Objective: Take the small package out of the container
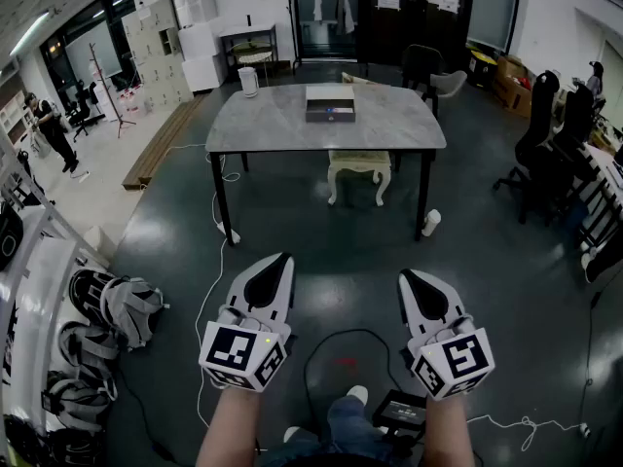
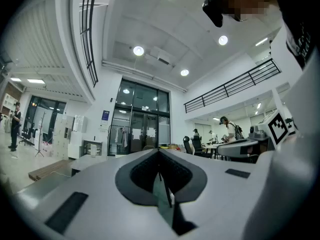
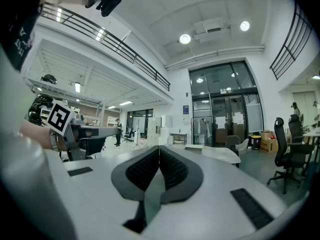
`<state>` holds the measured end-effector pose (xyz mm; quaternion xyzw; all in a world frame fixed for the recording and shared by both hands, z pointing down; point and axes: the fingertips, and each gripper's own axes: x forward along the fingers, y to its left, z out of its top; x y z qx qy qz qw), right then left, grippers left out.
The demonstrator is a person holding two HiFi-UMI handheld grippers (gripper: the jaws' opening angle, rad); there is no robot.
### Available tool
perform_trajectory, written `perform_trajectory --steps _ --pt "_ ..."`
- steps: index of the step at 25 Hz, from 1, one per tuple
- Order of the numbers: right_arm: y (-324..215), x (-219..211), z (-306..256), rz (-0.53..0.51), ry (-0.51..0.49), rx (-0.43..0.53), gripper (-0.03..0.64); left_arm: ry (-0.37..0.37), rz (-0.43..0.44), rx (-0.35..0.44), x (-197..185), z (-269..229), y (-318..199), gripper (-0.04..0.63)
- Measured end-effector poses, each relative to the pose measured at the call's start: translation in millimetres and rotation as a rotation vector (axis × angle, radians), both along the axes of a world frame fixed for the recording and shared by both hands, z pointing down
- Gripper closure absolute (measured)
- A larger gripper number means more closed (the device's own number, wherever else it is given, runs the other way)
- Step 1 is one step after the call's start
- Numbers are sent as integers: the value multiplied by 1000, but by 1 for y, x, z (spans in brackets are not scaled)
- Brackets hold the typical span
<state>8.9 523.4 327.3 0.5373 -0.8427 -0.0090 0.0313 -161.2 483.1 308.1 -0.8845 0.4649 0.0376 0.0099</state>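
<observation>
In the head view a grey table [image 1: 282, 125] stands across the room with an open dark container [image 1: 331, 105] on its far half. Something small with a blue spot [image 1: 331, 112] lies inside; I cannot tell if it is the package. My left gripper [image 1: 282, 259] and right gripper [image 1: 407, 276] hover side by side low in front of me, far from the table, pointing toward it. Both are shut with nothing between the jaws. In the left gripper view its jaws [image 2: 159, 151] meet tip to tip; the right gripper view shows the same [image 3: 159, 147].
A white jug [image 1: 248, 82] stands on the table's far left corner. A cream stool [image 1: 358, 166] sits under the table, a white cup [image 1: 431, 223] by its right leg. Cables [image 1: 216, 261] run over the dark floor. Office chairs [image 1: 541, 134] stand right, bags [image 1: 117, 309] left.
</observation>
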Motion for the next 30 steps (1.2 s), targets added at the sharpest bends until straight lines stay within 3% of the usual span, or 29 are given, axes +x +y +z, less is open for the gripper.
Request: perform_trajectory --steps 5,10,20,24,30 --pt "37 -24 -3 57 18 7 591 26 22 -4 -23 -1 27 583" --pt "48 -20 2 86 7 4 591 29 41 -19 -20 8 35 583" --pt "-25 25 -12 6 47 47 591 83 -37 14 26 -5 -35 583" --pt "-52 46 -14 -4 61 58 591 45 -24 10 55 4 -51 583" --pt "-96 56 0 -20 39 26 591 45 -58 -34 53 19 -87 583"
